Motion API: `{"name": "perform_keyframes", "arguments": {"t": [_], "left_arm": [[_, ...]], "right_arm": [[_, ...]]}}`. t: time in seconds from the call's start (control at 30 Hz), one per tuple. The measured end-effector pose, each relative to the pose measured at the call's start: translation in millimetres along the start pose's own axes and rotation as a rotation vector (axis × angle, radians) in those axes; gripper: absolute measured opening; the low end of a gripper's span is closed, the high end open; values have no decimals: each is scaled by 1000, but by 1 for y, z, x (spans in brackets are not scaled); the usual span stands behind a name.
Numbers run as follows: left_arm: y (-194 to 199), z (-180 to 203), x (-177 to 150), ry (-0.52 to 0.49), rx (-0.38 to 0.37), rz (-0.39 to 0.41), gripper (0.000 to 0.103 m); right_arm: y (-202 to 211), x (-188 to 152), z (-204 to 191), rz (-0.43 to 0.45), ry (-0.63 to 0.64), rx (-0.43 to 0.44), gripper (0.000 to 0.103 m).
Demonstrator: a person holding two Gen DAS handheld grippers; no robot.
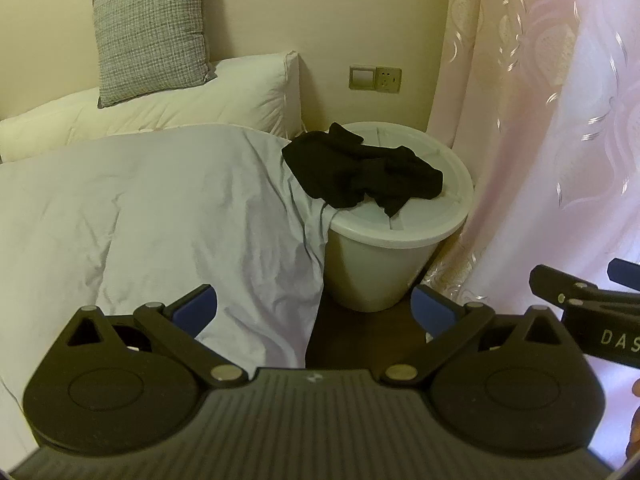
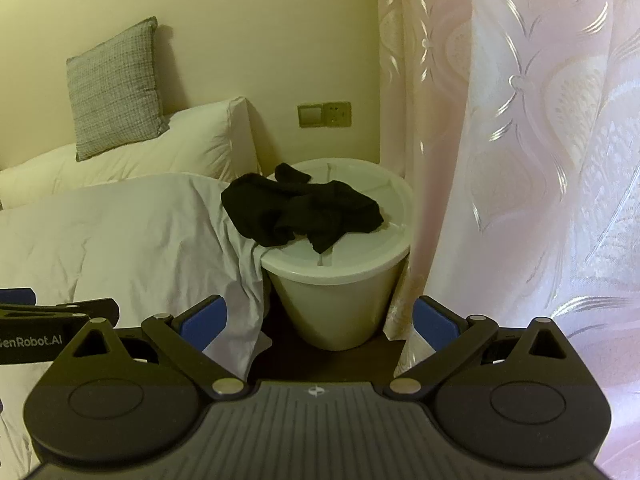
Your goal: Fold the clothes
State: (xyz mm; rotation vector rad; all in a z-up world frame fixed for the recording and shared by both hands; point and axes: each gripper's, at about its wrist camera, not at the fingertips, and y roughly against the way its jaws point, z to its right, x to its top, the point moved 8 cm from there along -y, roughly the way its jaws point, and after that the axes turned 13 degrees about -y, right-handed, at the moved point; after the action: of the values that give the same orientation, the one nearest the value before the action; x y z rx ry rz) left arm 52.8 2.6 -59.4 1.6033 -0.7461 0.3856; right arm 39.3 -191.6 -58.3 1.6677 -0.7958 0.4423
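A crumpled black garment (image 1: 360, 170) (image 2: 300, 210) lies bunched on the lid of a white round bin (image 1: 384, 272) (image 2: 340, 304) beside the bed. My left gripper (image 1: 316, 308) is open, its blue pads wide apart, well short of the garment and nothing between them. My right gripper (image 2: 320, 320) is open too, also short of the bin, holding nothing. In the left wrist view the right gripper's body (image 1: 592, 312) shows at the right edge; in the right wrist view the left gripper's body (image 2: 48, 328) shows at the left edge.
A bed with a pale grey-blue duvet (image 1: 140, 220) (image 2: 100, 232) fills the left, its edge draped against the bin. White pillows (image 1: 200, 100) and a grey cushion (image 1: 152, 32) lean on the wall. A pink patterned curtain (image 1: 560, 120) (image 2: 520, 160) hangs close on the right. Dark floor (image 1: 360, 340) lies below.
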Motion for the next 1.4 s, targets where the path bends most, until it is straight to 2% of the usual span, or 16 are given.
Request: {"name": "perform_keyframes", "arguments": {"t": [0.47,1.4], "left_arm": [[-2,6,4,-5,-1,-26,102],[-13,18,15,-3,15,-21,102]], "right_arm": [[-1,6,0,-14,1,4,102],[-20,19,7,-25,21,22,102]]}}
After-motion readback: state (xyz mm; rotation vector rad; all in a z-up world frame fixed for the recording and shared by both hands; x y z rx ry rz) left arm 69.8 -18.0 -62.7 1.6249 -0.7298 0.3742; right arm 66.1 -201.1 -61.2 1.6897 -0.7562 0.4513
